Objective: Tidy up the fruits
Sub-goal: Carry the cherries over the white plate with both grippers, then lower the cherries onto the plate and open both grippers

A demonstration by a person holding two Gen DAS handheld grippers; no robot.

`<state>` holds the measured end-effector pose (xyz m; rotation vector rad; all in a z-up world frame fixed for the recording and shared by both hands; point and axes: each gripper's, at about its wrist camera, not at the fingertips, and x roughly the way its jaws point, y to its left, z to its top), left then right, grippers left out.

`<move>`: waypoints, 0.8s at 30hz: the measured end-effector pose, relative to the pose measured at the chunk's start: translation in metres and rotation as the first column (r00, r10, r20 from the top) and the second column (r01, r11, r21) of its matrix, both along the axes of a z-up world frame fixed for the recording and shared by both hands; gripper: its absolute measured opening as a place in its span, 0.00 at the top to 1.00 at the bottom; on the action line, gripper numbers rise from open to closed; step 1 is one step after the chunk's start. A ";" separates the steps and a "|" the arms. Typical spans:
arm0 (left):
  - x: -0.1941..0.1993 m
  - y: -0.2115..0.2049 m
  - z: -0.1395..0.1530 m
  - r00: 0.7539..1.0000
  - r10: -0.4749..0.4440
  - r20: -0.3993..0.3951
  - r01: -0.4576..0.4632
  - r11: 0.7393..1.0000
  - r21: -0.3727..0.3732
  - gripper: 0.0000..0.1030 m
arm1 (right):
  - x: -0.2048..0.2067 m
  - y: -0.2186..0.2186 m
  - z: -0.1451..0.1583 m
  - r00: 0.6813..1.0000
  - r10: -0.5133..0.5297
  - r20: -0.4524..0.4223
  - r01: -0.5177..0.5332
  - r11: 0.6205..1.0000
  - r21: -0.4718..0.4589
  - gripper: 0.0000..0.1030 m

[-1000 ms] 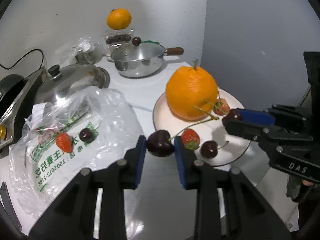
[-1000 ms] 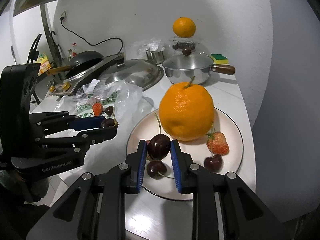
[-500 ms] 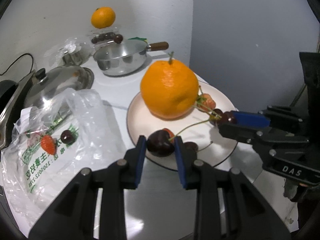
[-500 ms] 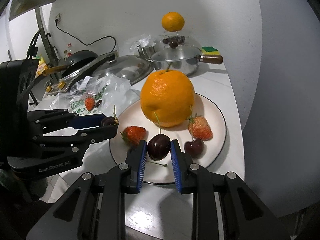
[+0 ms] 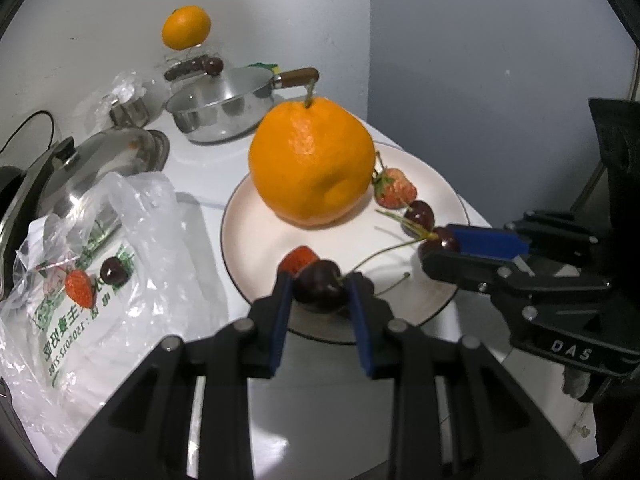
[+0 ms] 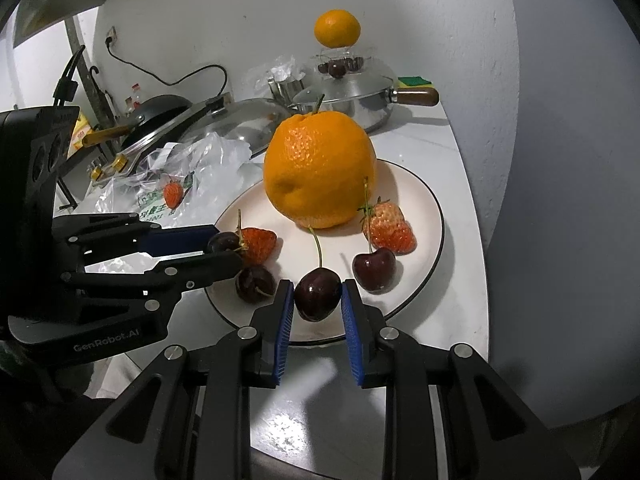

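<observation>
A: Status on the fingers?

B: Both sets are clamped on fruit. Left gripper (image 5: pixel 320 286) pinches a dark cherry (image 5: pixel 319 290) between its blue pads, over the near rim of the plate (image 5: pixel 256 264). Right gripper (image 6: pixel 318 294) is clamped on another cherry (image 6: pixel 318 295), also over the near rim, stem pointing up toward the orange (image 6: pixel 320 168).

A: What's on the plate?

B: The big orange sits at the back centre. One strawberry (image 6: pixel 389 227) lies right of it, with a loose cherry (image 6: pixel 374 269) just in front, close to the right gripper's cherry. A second strawberry (image 6: pixel 258 243) lies on the left side, with another loose cherry (image 6: pixel 253 283) on the near-left rim, right by the left gripper's lower finger.

A: Open room?

B: There's a bare patch in the plate's middle, between the orange and the two grippers. The right side of the plate is bare out to its dark rim. The tabletop (image 6: pixel 460 280) edge runs just beyond the plate on the right, so there's little margin there. The near tabletop under the grippers is bare.

A: Left side?

B: It's crowded. A plastic bag (image 5: pixel 120 272) lies just beside the plate, holding a strawberry (image 5: pixel 78 288) and a cherry (image 5: pixel 114 272). Behind it are a pot lid (image 5: pixel 92 168) and a saucepan (image 5: pixel 224 108); a small orange (image 5: pixel 186 32) is on a clear box at the wall.
</observation>
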<state>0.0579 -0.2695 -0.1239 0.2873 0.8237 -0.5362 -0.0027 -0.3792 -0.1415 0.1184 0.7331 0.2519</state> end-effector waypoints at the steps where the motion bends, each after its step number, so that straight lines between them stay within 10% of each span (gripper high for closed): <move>1: 0.000 0.000 0.000 1.000 0.001 -0.001 -0.001 1.000 0.001 0.71 | 0.001 0.000 -0.001 1.000 0.000 -0.001 0.000 1.000 0.000 0.75; 17: -0.002 0.005 0.004 1.000 0.009 0.001 -0.009 1.000 -0.018 0.62 | 0.001 0.005 0.001 1.000 -0.010 -0.005 0.010 1.000 -0.014 0.75; 24: -0.005 0.017 0.012 1.000 0.020 0.013 -0.019 0.998 -0.056 0.42 | -0.001 0.008 0.009 0.999 -0.035 0.007 0.035 0.999 -0.022 0.64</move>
